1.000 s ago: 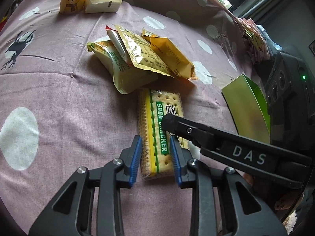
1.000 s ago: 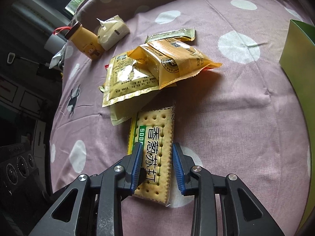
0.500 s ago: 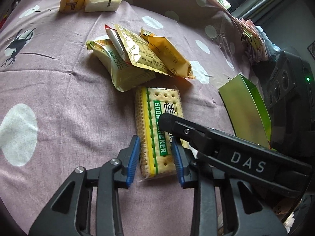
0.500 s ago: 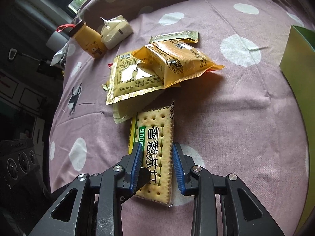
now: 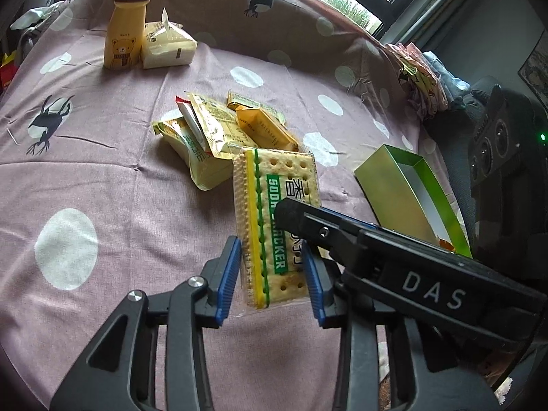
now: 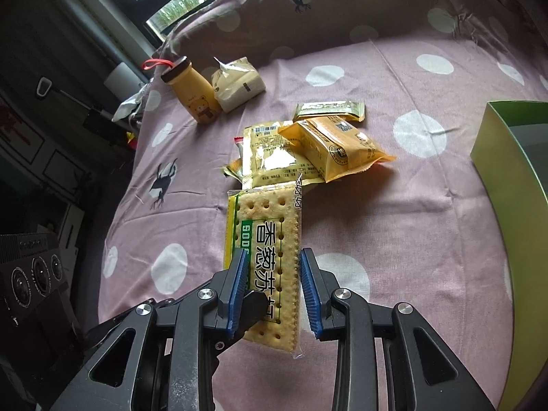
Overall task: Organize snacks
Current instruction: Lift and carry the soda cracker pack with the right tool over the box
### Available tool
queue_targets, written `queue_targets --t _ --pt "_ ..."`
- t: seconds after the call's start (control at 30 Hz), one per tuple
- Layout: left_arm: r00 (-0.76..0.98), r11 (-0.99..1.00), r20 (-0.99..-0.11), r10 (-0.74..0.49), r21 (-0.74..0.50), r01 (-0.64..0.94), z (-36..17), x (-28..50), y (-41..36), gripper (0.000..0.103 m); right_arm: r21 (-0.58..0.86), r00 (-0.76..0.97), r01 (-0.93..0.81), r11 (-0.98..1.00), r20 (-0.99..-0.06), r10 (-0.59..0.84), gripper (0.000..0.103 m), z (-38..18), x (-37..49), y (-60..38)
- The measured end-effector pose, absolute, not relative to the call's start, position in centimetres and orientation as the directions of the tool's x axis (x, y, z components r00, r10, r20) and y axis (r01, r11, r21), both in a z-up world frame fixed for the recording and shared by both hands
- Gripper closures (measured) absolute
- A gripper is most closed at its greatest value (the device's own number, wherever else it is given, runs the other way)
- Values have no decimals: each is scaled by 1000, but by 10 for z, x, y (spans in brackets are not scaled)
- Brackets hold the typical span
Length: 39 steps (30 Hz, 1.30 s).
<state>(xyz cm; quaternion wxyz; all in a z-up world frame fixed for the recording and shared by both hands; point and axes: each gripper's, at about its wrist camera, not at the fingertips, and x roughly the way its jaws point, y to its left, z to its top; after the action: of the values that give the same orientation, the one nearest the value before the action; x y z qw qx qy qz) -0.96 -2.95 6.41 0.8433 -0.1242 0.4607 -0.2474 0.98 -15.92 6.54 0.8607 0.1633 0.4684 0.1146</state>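
A soda cracker pack (image 5: 274,212) with a green label is held off the purple dotted cloth (image 5: 102,171) by both grippers at once. My left gripper (image 5: 272,279) is shut on its near end. My right gripper (image 6: 274,287) is shut on the same pack (image 6: 270,239); one of its fingers (image 5: 308,219) crosses over the pack in the left wrist view. A heap of yellow snack packets (image 5: 222,133) lies just beyond the pack, and shows in the right wrist view (image 6: 308,150) too. A green open box (image 5: 407,191) stands to the right.
A yellow bear bottle (image 5: 125,34) and a cream wrapped snack (image 5: 167,48) stand at the far left of the cloth. A black device with round dials (image 5: 496,150) sits past the green box (image 6: 513,157). Folded cloth bundles (image 5: 421,82) lie at the far right.
The cracker pack has come up off the cloth with both grippers on it. Both cameras have risen and tilted, so the bottle, the window and more of the green box show now.
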Motion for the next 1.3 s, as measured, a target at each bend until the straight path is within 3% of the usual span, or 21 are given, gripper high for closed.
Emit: queue_targets --t 1.3 --pt "589 821 -573 -570 -364 440 138 -55 -44 68 344 729 -104 933 -612 307 69 146 -50 -165"
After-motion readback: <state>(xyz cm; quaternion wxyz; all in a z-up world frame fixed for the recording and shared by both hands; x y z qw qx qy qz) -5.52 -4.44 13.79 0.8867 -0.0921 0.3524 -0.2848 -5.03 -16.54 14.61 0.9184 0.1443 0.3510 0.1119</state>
